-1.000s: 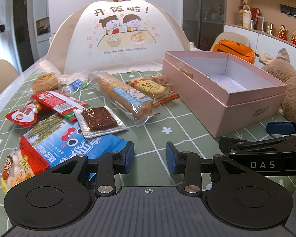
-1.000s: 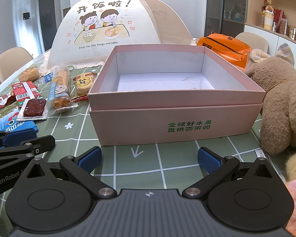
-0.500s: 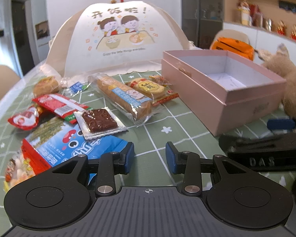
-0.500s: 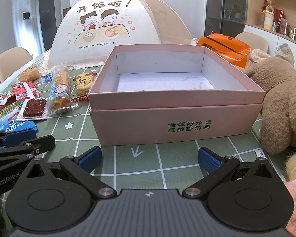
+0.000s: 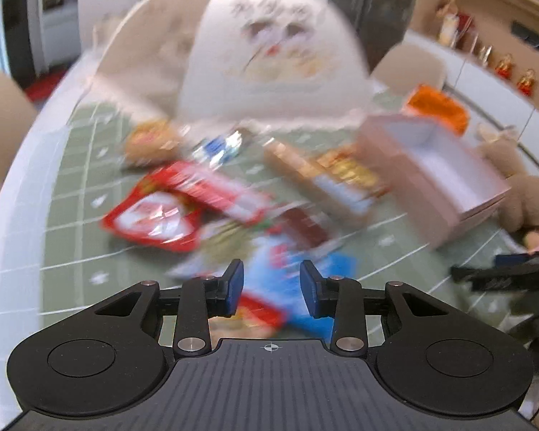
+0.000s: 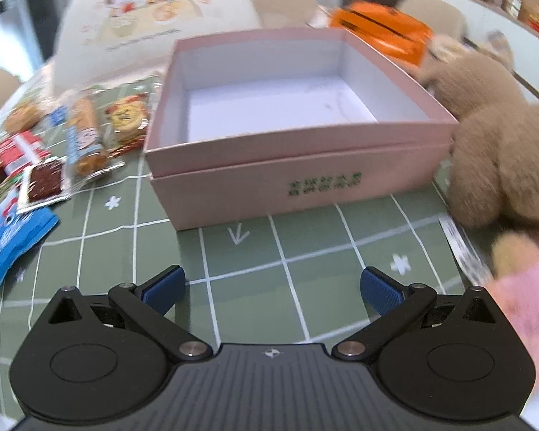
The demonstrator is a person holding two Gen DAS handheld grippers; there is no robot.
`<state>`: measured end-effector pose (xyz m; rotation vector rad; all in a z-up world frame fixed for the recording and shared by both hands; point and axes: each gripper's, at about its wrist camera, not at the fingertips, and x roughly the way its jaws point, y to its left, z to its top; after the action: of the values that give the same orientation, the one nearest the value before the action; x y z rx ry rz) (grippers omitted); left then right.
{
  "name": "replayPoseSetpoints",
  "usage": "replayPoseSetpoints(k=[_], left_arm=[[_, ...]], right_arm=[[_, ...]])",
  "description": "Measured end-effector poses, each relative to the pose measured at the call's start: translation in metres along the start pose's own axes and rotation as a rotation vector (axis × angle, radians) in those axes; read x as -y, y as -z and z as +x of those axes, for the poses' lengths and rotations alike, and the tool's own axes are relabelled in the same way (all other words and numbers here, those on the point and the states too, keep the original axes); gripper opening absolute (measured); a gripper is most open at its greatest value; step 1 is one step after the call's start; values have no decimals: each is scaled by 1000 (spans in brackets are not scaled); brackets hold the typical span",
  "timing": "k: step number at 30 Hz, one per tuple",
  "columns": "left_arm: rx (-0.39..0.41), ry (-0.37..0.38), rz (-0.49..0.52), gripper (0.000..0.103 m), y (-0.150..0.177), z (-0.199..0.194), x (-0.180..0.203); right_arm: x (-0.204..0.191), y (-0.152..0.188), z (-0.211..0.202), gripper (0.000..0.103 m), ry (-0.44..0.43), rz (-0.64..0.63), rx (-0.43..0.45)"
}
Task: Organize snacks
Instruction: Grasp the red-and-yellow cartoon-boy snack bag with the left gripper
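An open pink box (image 6: 291,143) with nothing in it stands on the green checked tablecloth (image 6: 305,280); it also shows in the left wrist view (image 5: 431,179). Several wrapped snacks lie left of it: a blue packet (image 6: 10,240), a brown square cake (image 6: 43,181), a long bread (image 6: 84,136), a red packet (image 5: 154,212). My left gripper (image 5: 271,289) is open with a narrow gap, above the blue packet (image 5: 298,269), holding nothing. My right gripper (image 6: 271,289) is wide open and holds nothing, in front of the box. The left wrist view is blurred.
A white mesh food cover (image 6: 154,18) stands behind the snacks. A brown plush bear (image 6: 499,151) sits right of the box, with something pink (image 6: 528,309) in front of it. An orange bag (image 6: 381,32) lies behind the box. The table edge curves at left (image 5: 25,194).
Both grippers have risen and tilted down, so I see the table from higher. The left one has swung left toward the snacks. Neither gripper's opening has changed.
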<state>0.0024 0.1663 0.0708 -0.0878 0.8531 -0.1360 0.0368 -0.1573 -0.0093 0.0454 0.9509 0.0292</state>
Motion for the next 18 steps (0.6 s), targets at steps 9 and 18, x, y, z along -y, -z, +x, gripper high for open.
replayPoseSetpoints(k=[9, 18], left_arm=[[-95, 50, 262, 41, 31, 10, -13], [-108, -122, 296, 42, 24, 16, -12]], right_arm=[[-12, -3, -8, 97, -3, 5, -99], [-50, 20, -68, 89, -118, -114, 18]])
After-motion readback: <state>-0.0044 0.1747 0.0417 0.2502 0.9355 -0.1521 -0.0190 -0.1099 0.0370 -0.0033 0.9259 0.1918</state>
